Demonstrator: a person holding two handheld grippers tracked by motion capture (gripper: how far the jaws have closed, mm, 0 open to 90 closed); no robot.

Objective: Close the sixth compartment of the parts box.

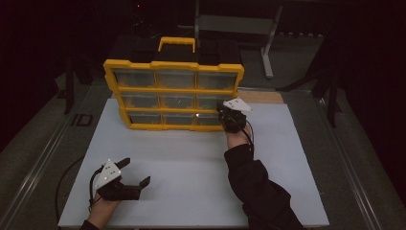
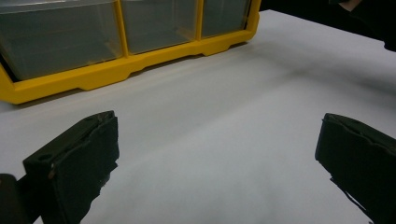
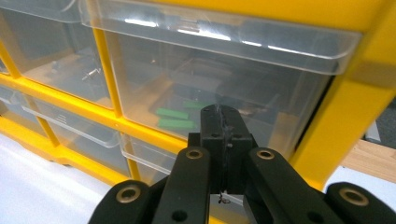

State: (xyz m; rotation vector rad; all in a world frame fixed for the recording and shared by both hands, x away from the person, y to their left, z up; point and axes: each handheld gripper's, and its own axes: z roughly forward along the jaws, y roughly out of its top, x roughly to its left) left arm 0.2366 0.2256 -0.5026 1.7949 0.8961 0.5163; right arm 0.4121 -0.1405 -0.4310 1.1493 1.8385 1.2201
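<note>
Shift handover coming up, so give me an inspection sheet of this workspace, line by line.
Surface: white board on a grey table, bare in front of the organizer.
Job's things: yellow drawer organizer stands upright at the board's far edge, three rows of three clear drawers; the middle-right drawer holds green pieces; all drawers look pushed in.
Clutter: nothing seen on the board.
Grippers: right claw shut, its tip against the middle-right drawer front; left claw open, holding nothing, low over the board's near left.
Cables: a black cable trails from the left claw off the board's left edge.
Surroundings: dark room; grey metal frame behind the table.
</note>
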